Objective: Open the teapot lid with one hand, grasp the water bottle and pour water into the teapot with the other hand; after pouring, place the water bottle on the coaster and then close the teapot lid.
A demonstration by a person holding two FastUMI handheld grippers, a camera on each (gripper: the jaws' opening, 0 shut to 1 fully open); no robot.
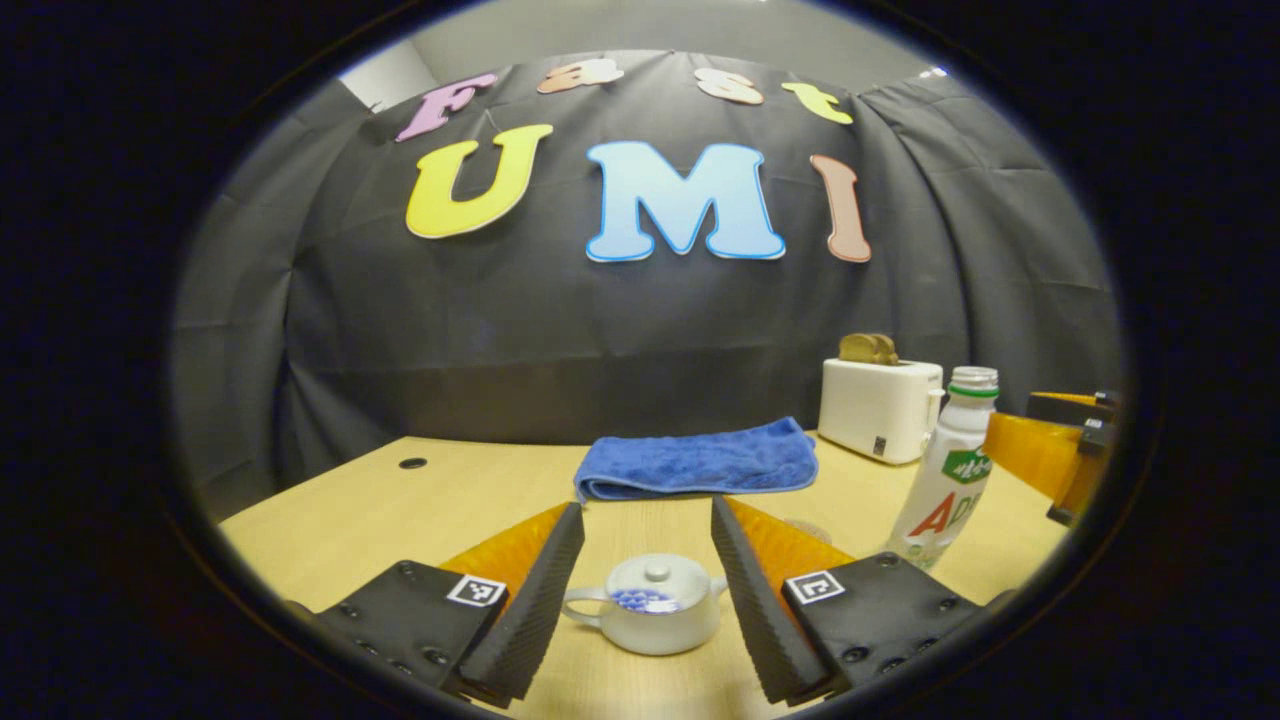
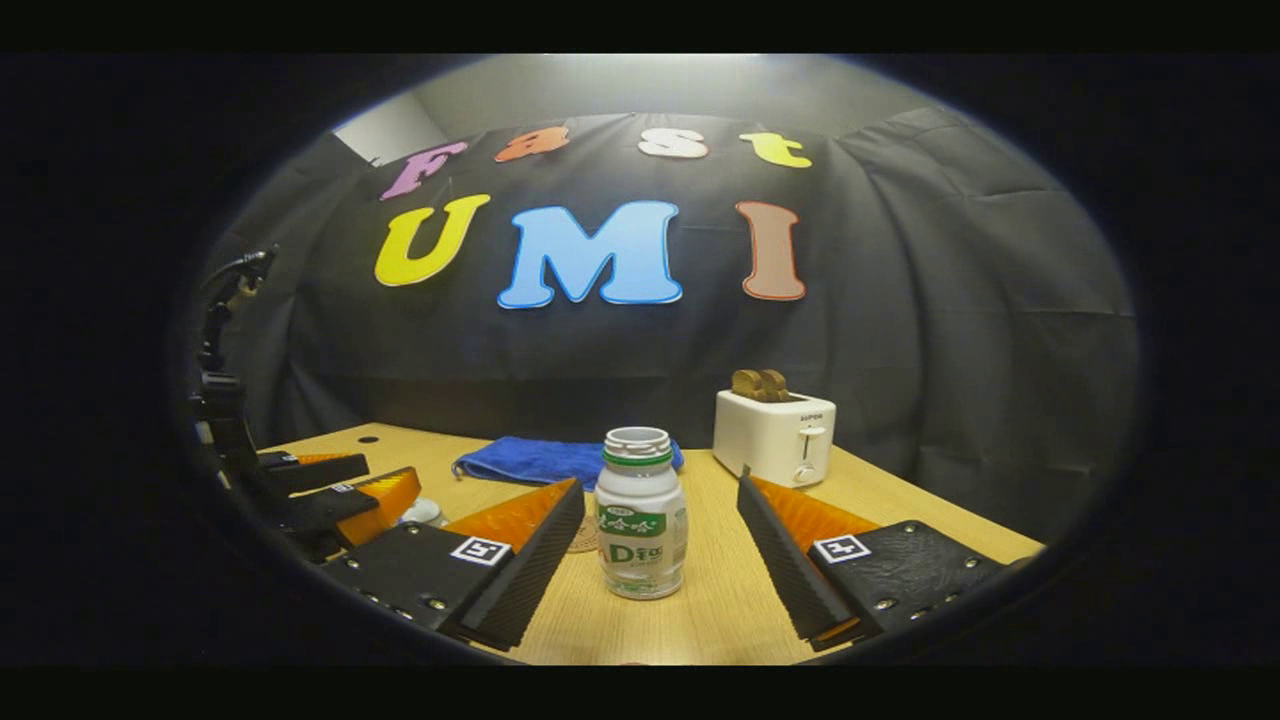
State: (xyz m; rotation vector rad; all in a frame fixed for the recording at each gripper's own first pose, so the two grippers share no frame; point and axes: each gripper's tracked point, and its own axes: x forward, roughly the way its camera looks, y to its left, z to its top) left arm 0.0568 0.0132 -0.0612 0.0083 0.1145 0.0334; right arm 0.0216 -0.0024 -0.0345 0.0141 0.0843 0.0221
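A small white teapot (image 1: 650,605) with its lid (image 1: 657,575) on stands on the wooden table between the fingers of my left gripper (image 1: 648,515), which is open and touches nothing. The white water bottle (image 1: 950,480) with a green neck band stands upright to its right. In the right gripper view the bottle (image 2: 640,515) stands between the spread fingers of my right gripper (image 2: 660,488), with gaps on both sides. A round coaster (image 2: 580,540) lies just behind the bottle to its left. The left gripper (image 2: 330,500) shows at the left, the teapot (image 2: 425,512) peeking from behind it.
A folded blue towel (image 1: 700,460) lies at the back middle of the table (image 1: 400,510). A white toaster (image 1: 880,408) with bread in it stands at the back right. The right gripper's body (image 1: 1060,450) is at the far right edge.
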